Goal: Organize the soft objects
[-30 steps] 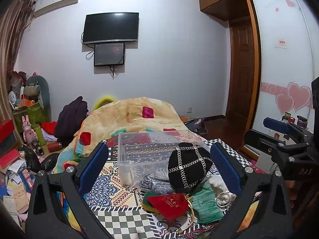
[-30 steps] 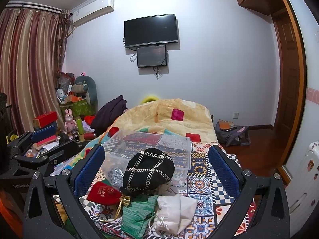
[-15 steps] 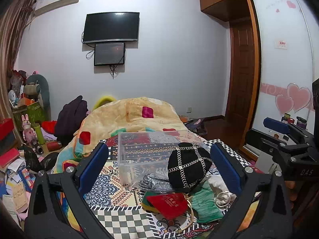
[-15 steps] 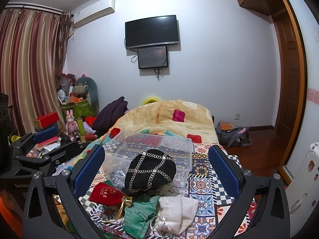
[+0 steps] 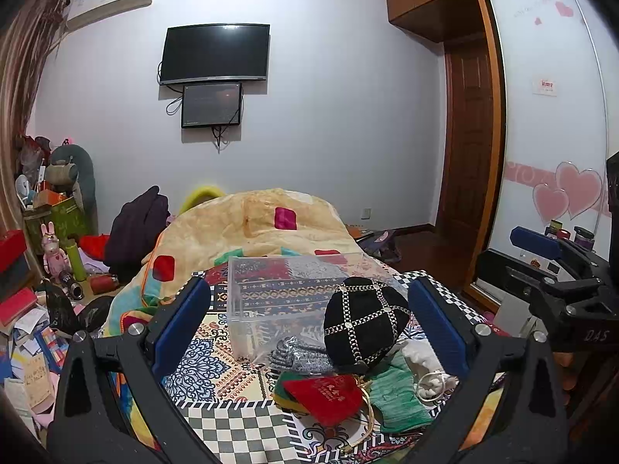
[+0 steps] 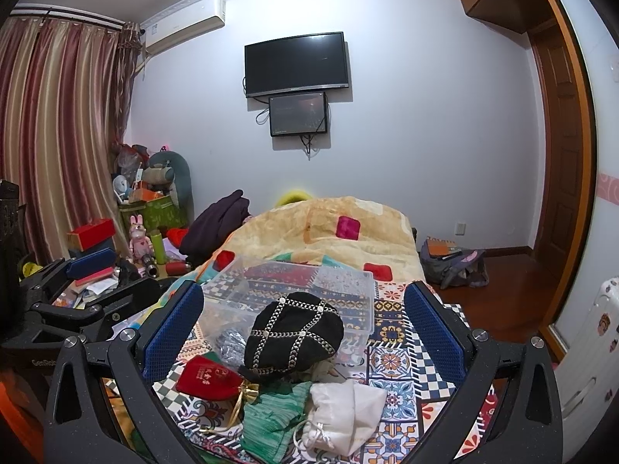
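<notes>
Left wrist view: my left tool [image 5: 307, 324] is spread wide, holding nothing, over the pile: black studded cap [image 5: 363, 319] against the clear bin [image 5: 271, 294]. Right wrist view: my right tool [image 6: 303, 328] gapes wide above the red pouch [image 6: 207, 377], green cloth [image 6: 276, 415], and white drawstring bag [image 6: 342, 410].

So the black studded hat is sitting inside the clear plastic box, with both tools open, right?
Not quite. In the right wrist view the black studded hat sits outside the clear plastic box, on the pile in front of it. Both the left tool and right tool are open.
</notes>
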The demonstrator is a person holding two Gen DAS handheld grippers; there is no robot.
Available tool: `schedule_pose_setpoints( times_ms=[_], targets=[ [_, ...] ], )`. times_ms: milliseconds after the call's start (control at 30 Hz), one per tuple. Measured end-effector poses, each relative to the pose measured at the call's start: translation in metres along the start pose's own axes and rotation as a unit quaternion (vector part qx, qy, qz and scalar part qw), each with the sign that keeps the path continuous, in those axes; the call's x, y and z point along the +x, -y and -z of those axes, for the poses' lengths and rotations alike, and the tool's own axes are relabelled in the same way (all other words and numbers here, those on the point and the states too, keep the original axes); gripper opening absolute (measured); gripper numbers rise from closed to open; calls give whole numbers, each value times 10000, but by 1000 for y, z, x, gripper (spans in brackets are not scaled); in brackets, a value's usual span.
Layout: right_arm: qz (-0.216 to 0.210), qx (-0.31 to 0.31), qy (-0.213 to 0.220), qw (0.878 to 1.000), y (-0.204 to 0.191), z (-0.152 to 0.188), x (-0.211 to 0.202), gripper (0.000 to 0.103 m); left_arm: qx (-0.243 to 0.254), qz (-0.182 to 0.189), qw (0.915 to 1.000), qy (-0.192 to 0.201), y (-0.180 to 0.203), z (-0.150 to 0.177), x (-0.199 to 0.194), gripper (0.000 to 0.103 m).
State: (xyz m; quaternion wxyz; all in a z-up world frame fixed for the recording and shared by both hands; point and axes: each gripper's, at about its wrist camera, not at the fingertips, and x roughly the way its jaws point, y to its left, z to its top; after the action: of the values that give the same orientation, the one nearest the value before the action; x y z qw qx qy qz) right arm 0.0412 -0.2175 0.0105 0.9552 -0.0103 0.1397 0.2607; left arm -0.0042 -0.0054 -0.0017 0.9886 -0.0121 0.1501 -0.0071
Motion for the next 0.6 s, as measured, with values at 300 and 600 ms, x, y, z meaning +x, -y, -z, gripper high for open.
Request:
schedule_pose_setpoints(
  times_ms=[300, 600],
  targets=[
    [-50, 19, 47, 10000, 0, 1, -1, 103, -14, 43, 10000, -1, 2, -2, -3, 103],
    [-65, 50, 31, 10000, 1, 2, 1, 103, -28, 51, 10000, -11, 1, -2, -2, 103]
  ],
)
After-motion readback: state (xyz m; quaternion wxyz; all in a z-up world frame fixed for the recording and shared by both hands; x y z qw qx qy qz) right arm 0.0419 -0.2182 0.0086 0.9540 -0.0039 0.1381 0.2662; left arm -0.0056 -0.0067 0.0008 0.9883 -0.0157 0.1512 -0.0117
